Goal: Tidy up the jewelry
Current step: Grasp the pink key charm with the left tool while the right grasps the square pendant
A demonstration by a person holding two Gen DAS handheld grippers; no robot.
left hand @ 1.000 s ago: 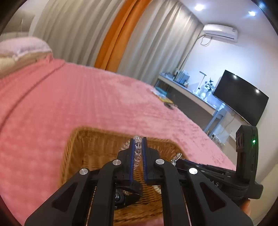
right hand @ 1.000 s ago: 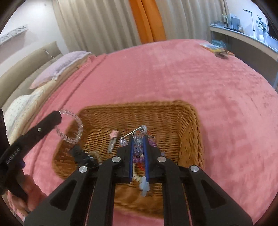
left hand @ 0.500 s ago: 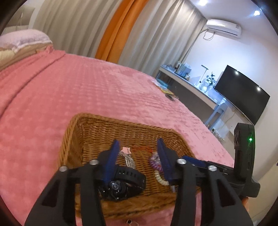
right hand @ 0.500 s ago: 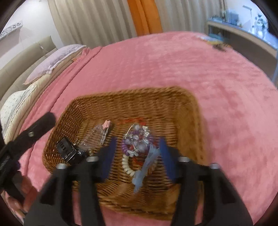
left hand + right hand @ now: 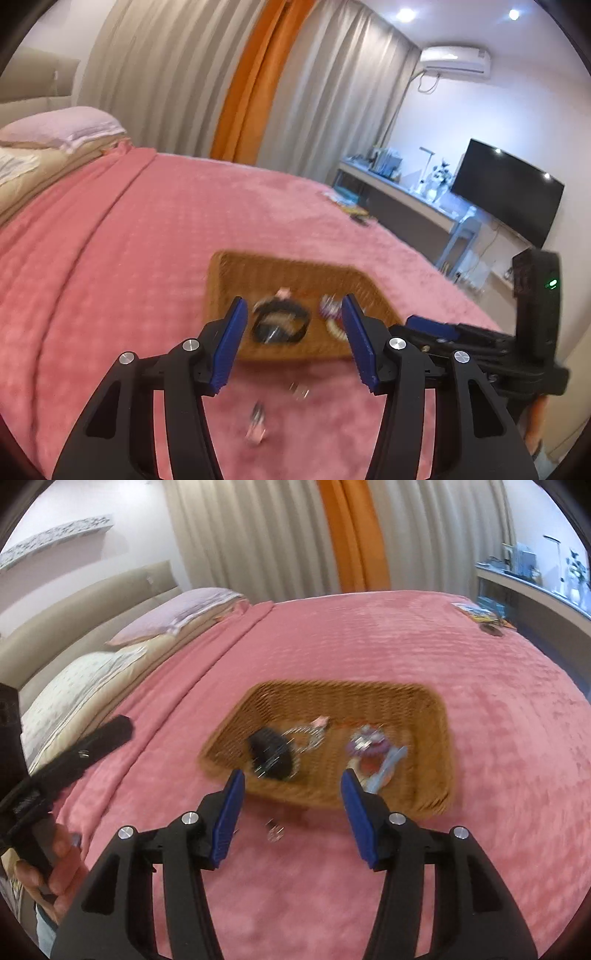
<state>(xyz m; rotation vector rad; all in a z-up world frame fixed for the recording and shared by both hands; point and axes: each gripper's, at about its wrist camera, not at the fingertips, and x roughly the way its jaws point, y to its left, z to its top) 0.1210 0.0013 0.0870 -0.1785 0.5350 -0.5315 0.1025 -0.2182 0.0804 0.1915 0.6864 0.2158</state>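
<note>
Inside wicker basket (image 5: 436, 738): blurred black watch (image 5: 271, 753), beaded bracelets (image 5: 369, 746).

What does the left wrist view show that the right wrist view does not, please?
Only the left wrist view shows the television, the air conditioner and a small pinkish item on the blanket. Only the right wrist view shows the bed's headboard. Both show the wicker basket, the black watch inside it, and a small metal piece on the pink blanket.

Motion blur smeared my view of the basket's contents

The jewelry heap (image 5: 373, 751) in the wicker basket (image 5: 439, 738) was unreadable — beads or charms, I couldn't tell — and two small pieces (image 5: 258, 424) on the pink blanket (image 5: 110, 258) were streaks.
</note>
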